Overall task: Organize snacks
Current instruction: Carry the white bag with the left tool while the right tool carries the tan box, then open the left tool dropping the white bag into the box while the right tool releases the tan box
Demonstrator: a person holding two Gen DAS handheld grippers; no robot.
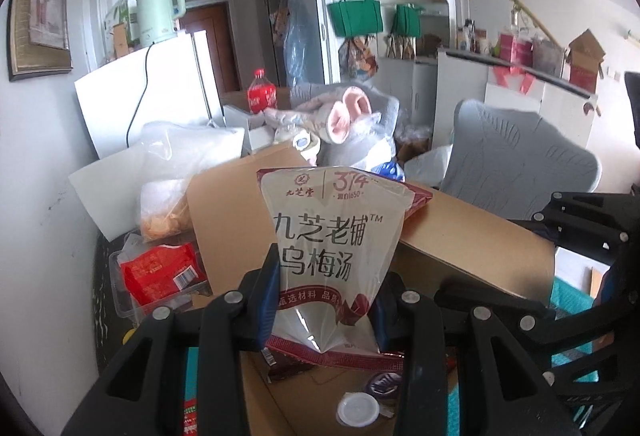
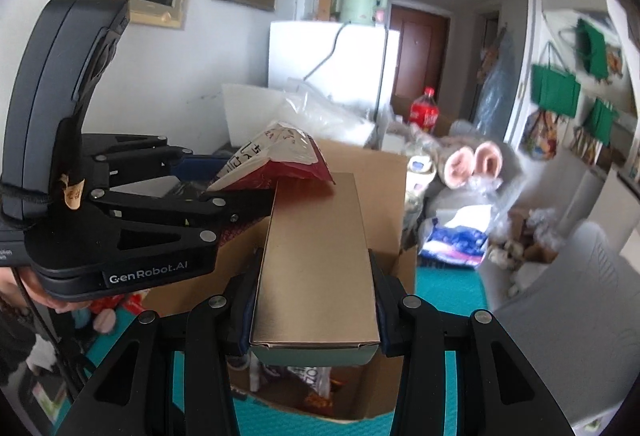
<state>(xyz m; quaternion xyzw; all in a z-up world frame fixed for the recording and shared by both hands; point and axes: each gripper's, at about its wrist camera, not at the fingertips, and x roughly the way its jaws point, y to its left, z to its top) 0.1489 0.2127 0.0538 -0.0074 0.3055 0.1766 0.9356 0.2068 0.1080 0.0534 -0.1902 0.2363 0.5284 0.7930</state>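
My left gripper (image 1: 326,300) is shut on a white and dark-red snack pouch (image 1: 334,236) with Chinese print and holds it upright above an open cardboard box (image 1: 232,220). My right gripper (image 2: 314,296) is shut on a long gold-brown carton (image 2: 316,256) and holds it over the same cardboard box (image 2: 372,172). In the right wrist view the left gripper (image 2: 224,176) comes in from the left with the pouch (image 2: 280,156) just beyond the carton's far end. Several snack packets (image 2: 308,376) lie inside the box.
A clear tray with a red packet (image 1: 160,276) and a bag of chips (image 1: 168,220) sit left of the box. A white round lid (image 1: 357,410) lies in the box. A white fridge (image 2: 332,64), a cola bottle (image 1: 262,96), a plush toy (image 2: 472,160) and a grey chair (image 1: 516,164) stand behind. A teal mat (image 2: 448,288) covers the floor.
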